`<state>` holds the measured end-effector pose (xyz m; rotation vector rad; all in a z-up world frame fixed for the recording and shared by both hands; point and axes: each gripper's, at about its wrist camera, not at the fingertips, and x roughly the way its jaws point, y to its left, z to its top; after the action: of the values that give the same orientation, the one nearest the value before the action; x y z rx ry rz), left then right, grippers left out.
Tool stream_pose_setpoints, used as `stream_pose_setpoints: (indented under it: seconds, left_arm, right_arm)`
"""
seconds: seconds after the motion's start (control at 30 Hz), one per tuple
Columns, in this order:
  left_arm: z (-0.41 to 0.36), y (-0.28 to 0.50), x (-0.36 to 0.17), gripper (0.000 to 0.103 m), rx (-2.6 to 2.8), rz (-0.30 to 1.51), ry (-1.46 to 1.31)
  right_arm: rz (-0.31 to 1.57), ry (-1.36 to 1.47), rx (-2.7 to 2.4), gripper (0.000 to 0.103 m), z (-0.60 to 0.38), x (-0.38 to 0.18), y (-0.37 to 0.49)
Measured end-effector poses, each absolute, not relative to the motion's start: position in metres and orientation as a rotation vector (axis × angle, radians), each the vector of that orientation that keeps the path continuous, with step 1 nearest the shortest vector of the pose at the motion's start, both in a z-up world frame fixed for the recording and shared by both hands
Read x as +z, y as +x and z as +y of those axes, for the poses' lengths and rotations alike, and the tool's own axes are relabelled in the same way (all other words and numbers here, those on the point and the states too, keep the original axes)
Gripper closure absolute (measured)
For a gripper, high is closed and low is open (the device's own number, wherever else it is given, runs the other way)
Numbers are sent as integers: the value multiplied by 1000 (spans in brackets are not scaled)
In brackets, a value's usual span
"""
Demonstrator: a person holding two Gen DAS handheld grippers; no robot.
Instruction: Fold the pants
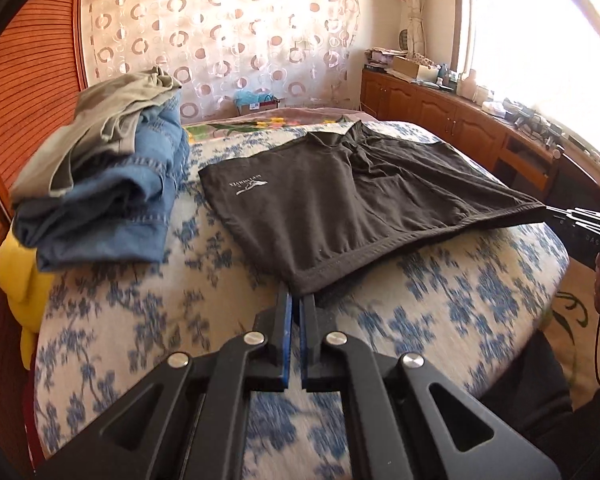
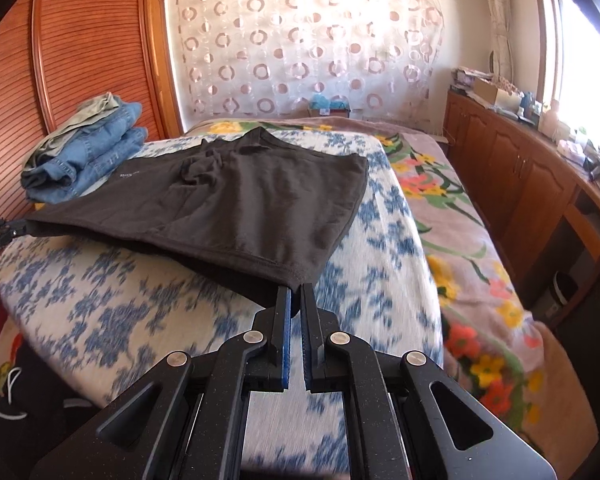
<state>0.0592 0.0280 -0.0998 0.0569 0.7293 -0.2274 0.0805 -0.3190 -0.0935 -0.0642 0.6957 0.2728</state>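
While each gripper, left (image 1: 296, 300) and right (image 2: 295, 292), is clenched on one near corner of the dark pants (image 1: 340, 196), the hem stretches between them across the near edge of the flowered bed (image 1: 180, 292), waistband far, jeans (image 1: 112, 200) at the left edge by a wooden panel.

Sunlight floods through the window (image 1: 540, 40) above the long wooden cabinet (image 2: 512, 184); a ring-patterned curtain (image 2: 300, 40) hangs behind the bed (image 2: 460, 216), slatted wardrobe (image 2: 80, 40) opposite the window.
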Motion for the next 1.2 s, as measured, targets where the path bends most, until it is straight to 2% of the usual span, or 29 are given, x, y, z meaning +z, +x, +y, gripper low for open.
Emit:
stream_pose_setpoints:
  seconds: [0.5,0.87,1.0,1.2]
  left_arm:
    - [40,19,-103,103,-234,746,0]
    - [39,15,-99,101,-245,752,-29]
    - [37,11,-89,97,-247,740,-13]
    - [46,9,-82,78,-238,737,-13]
  right_arm:
    - [709,-36,294,101,-328,-87,28]
    - [742,-4,311,101,-329,-94,28]
    - [745,-6,312,101,-329,-92,28]
    - [736,-7,305,101,-331,-89,25]
